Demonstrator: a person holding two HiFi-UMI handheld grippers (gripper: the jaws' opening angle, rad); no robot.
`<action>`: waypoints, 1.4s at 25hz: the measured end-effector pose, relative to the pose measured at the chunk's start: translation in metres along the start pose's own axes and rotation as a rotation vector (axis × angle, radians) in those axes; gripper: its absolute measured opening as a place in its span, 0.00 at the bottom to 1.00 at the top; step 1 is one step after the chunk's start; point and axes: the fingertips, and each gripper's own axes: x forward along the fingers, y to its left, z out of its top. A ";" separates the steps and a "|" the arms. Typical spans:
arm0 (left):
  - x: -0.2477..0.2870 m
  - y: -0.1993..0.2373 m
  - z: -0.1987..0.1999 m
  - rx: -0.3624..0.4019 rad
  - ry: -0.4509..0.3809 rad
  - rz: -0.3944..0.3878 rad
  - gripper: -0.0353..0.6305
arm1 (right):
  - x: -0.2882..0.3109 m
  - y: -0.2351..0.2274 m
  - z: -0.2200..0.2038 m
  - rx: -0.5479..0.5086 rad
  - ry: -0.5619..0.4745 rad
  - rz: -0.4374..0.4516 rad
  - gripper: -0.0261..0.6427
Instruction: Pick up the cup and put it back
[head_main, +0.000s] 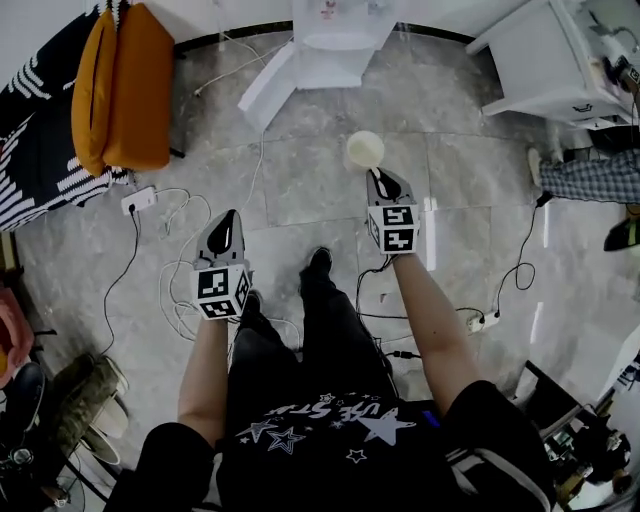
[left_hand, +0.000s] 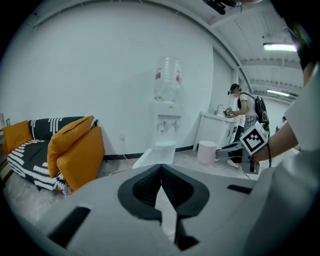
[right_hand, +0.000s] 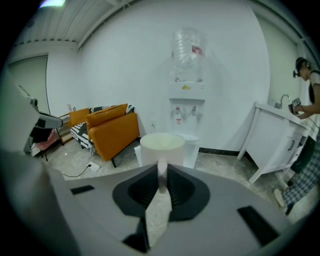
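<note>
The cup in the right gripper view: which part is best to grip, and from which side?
The handle, from the side it juts toward. It is a thin upright strip that narrow jaws fit, while the cup body is wide and round. The right hand-held gripper is shut on it this way.

There are two tools, the left tool (head_main: 229, 218) and the right tool (head_main: 378, 175), one cup (head_main: 365, 149) at the right tool's tip, one water dispenser (head_main: 330, 30) ahead of both, two orange cushions (head_main: 140, 85) beyond the left tool's left side, one white cabinet (head_main: 545, 60) and one other person (head_main: 590, 175) off to the right tool's right.
</note>
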 end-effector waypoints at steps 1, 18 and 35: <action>-0.005 -0.002 0.008 0.008 -0.016 -0.016 0.07 | -0.013 0.006 0.004 -0.004 -0.012 -0.004 0.11; -0.168 0.028 0.055 0.087 -0.217 -0.233 0.07 | -0.193 0.179 0.075 0.018 -0.224 -0.144 0.11; -0.254 0.077 0.033 0.120 -0.254 -0.346 0.07 | -0.246 0.293 0.048 0.017 -0.215 -0.198 0.11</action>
